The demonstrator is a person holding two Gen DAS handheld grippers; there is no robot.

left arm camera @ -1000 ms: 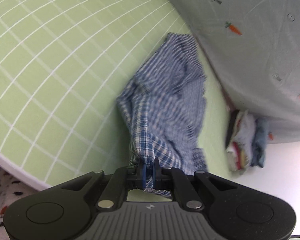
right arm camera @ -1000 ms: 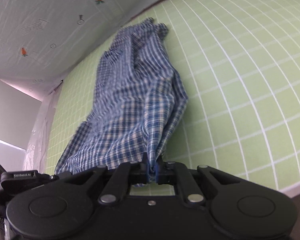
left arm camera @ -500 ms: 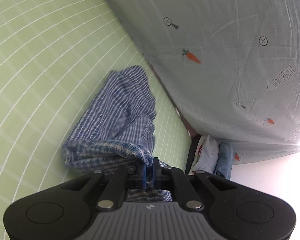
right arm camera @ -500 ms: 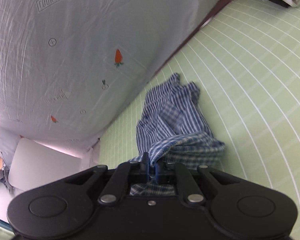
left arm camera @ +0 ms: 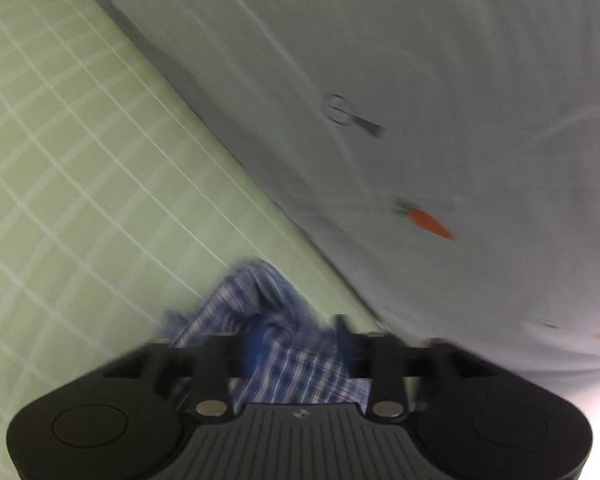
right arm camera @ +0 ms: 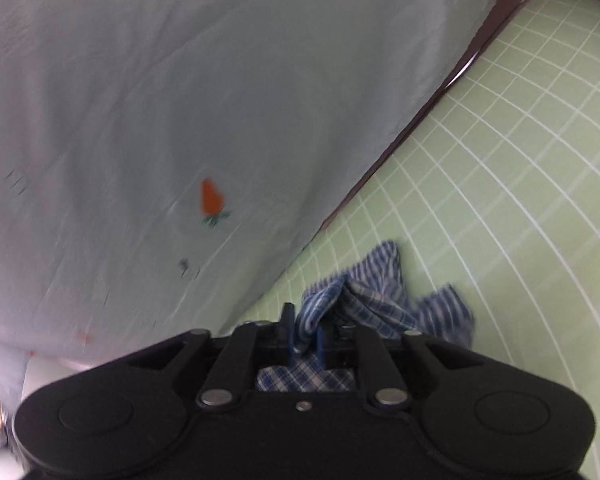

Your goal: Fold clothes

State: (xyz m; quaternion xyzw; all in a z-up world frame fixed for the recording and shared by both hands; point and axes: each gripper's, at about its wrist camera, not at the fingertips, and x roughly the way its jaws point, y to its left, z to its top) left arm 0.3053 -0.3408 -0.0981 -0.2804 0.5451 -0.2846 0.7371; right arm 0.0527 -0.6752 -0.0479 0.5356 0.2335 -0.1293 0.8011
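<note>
Blue-and-white plaid garment (left arm camera: 284, 344) on green mat (left arm camera: 80, 168) (white grid); pale sheet (right arm camera: 140, 80) with orange carrots

Both rigs look pretty much the same: the left black plastic hand-held gripper (left arm camera: 300, 344) has a ribbed grey centre panel, two round silver pivot screws and blue finger pads. The right black hand-held gripper (right arm camera: 303, 340) adds one small centre screw.

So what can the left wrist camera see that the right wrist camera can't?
Only the left view shows the magnifying-glass drawing on the pale sheet and the left tool, its jaws opening. Only the right view shows the right tool, also opening around cloth. Both show the blue checked garment, the green grid mat and a carrot print.
</note>
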